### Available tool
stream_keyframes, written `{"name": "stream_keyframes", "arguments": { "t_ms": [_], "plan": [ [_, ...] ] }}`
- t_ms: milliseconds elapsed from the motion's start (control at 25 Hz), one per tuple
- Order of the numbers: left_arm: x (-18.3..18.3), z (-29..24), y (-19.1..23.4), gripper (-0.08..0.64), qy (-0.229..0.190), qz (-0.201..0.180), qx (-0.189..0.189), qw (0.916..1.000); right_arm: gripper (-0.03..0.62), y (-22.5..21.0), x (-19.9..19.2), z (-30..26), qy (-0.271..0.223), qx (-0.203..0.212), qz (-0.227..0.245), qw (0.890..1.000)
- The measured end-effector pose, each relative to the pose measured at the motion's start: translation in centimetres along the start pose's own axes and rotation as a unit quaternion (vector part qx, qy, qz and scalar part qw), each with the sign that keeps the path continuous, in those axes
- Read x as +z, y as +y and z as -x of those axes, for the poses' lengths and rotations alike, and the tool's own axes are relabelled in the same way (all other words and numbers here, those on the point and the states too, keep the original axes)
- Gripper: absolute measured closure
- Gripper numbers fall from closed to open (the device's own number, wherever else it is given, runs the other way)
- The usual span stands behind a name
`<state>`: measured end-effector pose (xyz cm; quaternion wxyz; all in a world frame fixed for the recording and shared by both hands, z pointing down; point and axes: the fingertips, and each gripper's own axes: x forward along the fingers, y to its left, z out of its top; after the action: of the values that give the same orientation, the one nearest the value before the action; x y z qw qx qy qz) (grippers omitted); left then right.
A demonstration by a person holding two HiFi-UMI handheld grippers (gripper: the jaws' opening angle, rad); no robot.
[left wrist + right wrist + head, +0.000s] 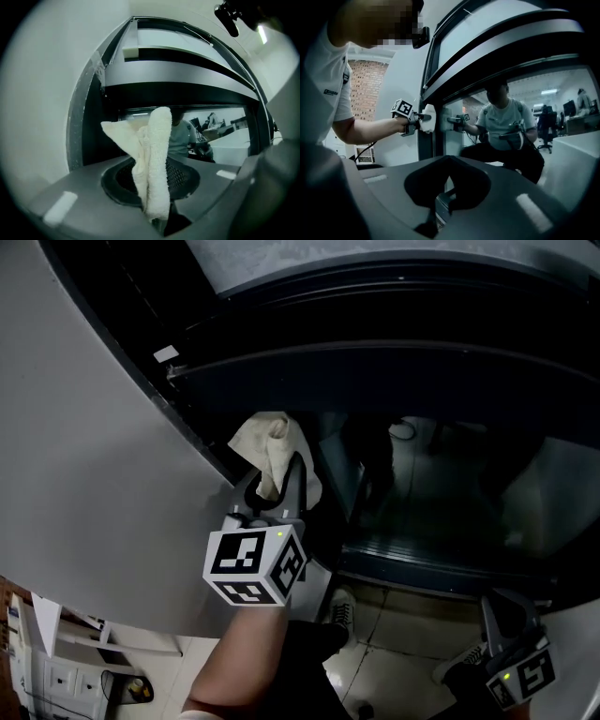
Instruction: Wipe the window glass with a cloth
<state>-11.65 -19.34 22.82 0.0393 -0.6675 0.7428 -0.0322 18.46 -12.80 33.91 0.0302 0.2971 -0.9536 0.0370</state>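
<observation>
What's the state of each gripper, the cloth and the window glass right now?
left gripper: shut on the cloth.
right gripper: shut, nothing between its jaws, held low.
cloth: bunched, up at the window's left frame edge.
window glass: reflective, mirrors the person; cleanliness can't be told.

White wall (94, 427) ran down the left and butted the dark window frame (375, 362). Window glass (450, 493) under the frame's crossbar was dark and mirrored the room: ceiling strip light (548, 92), office chair (544, 126) far right. Upper pane (375, 259) read pale grey. Floor (394, 657) was pale glossy tile. Brick wall (365, 89) showed far left, past the white one. White cabinet (56, 676) sat near left at floor level. Ceiling lamp (261, 33) was lit overhead.
</observation>
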Motion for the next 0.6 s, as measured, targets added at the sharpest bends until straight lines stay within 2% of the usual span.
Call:
{"name": "stream_keyframes", "arguments": {
  "t_ms": [320,600],
  "plan": [
    [2.2,-1.6,1.9,0.449,-0.014,0.001,0.029,0.9995,0.591,0.1,-1.5,-1.0,-0.001,0.012,-0.015,1.000],
    [2.2,-1.8,1.2,0.449,-0.002,-0.002,0.028,0.9996,0.591,-0.6,-2.5,-1.2,-0.004,0.001,-0.027,1.000]
  ]
}}
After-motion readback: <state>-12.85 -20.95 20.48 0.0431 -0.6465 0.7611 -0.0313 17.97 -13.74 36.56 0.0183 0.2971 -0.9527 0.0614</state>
